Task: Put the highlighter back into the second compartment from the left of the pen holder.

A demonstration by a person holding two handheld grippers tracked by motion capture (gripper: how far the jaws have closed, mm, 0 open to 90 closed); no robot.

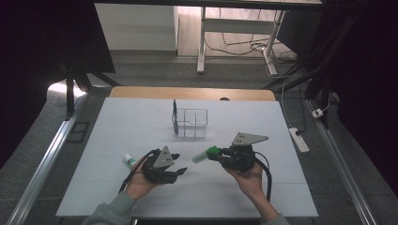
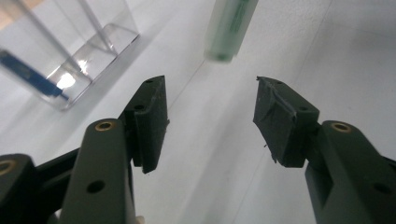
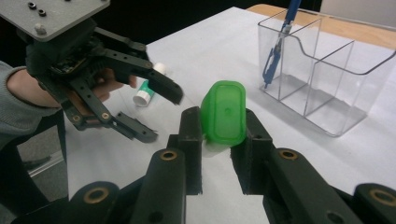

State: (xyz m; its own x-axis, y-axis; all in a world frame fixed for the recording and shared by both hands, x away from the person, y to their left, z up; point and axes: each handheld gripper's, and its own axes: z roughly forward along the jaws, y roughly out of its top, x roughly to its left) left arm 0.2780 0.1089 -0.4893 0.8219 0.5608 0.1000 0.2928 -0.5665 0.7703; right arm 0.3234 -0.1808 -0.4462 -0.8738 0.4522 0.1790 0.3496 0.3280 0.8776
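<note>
Marker handed across, organizer waiting
Right gripper [image 1: 220, 156] jaws clamp the green-capped marker [image 1: 205, 153] above the counter [image 1: 141, 126]; left gripper [image 1: 180, 171] jaws stand apart, empty. Blue pen [image 1: 174, 114] already sits in the organizer [image 1: 190, 123]; a tube [image 1: 129, 160] lies unpicked.

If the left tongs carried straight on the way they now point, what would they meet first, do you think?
Most likely the green-capped marker held by the right tongs: it lies just ahead of the open left tongs, slightly off centre. Depth is unclear; the clear organiser lies off to one side.
</note>
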